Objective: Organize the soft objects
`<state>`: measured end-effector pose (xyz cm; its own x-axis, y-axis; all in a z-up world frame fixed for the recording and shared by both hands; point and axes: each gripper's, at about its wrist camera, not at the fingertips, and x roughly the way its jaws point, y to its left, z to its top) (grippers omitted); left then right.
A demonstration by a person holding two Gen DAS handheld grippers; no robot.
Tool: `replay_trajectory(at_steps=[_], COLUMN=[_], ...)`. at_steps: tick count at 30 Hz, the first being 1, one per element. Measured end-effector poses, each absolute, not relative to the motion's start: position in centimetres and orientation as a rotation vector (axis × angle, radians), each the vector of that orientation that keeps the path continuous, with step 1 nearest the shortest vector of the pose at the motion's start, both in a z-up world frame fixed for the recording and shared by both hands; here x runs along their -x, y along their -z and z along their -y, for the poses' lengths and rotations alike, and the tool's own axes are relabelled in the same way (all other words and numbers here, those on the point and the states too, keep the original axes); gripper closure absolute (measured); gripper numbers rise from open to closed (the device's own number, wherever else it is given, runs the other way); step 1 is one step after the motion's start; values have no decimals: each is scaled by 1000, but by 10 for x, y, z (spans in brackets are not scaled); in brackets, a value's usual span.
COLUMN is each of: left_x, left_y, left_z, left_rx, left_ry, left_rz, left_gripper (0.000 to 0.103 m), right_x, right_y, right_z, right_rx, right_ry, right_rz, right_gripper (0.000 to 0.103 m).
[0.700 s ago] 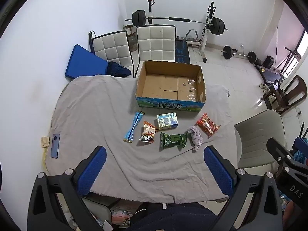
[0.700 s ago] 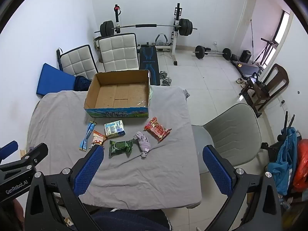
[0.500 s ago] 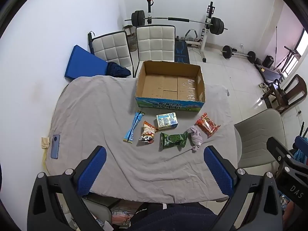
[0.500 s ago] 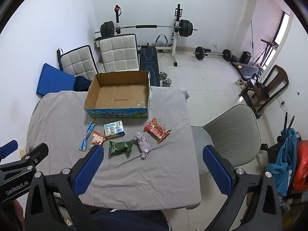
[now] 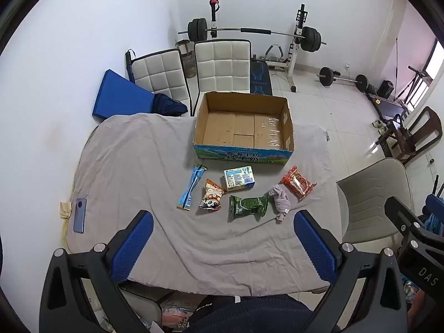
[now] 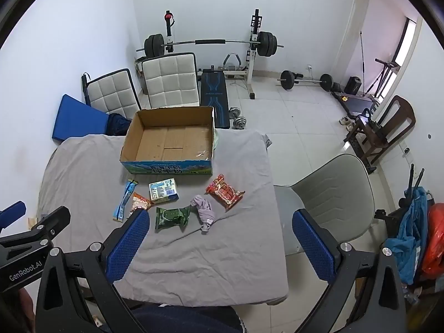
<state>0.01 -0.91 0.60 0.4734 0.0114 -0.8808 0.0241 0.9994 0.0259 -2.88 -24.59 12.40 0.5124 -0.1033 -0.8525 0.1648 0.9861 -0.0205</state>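
An empty cardboard box (image 5: pixel 244 130) (image 6: pixel 169 141) stands at the far side of a table under a grey cloth (image 5: pixel 133 166) (image 6: pixel 238 249). In front of it lie a blue stick pack (image 5: pixel 191 187), an orange snack bag (image 5: pixel 212 194), a small white carton (image 5: pixel 240 177), a green pouch (image 5: pixel 247 206) (image 6: pixel 172 217), a crumpled purple cloth (image 5: pixel 280 202) (image 6: pixel 204 211) and a red packet (image 5: pixel 298 186) (image 6: pixel 224 191). My left gripper (image 5: pixel 223 240) and right gripper (image 6: pixel 213 238) hover high over the table's near edge, both open and holding nothing.
A phone (image 5: pixel 80 215) lies at the table's left edge. Two white padded chairs (image 5: pixel 222 66) and a blue mat (image 5: pixel 122 100) stand behind the table, a grey chair (image 6: pixel 330 194) to its right. Weight bench and barbells (image 6: pixel 211 43) fill the back of the room.
Both views have shifted very slightly; the items on the table have not moved and both grippers stay open.
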Motion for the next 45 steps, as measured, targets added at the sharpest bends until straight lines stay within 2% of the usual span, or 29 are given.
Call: replay_trajectory(at_steps=[45], left_x=[-4], left_y=[-1], left_z=[0], left_rx=[-4], left_ry=[24], left_rz=[-1070], left_gripper=[0], right_x=[27], right_y=[-119], right_z=[241], right_rx=[-78], right_ry=[173], right_rz=[-1003], right_gripper=[0])
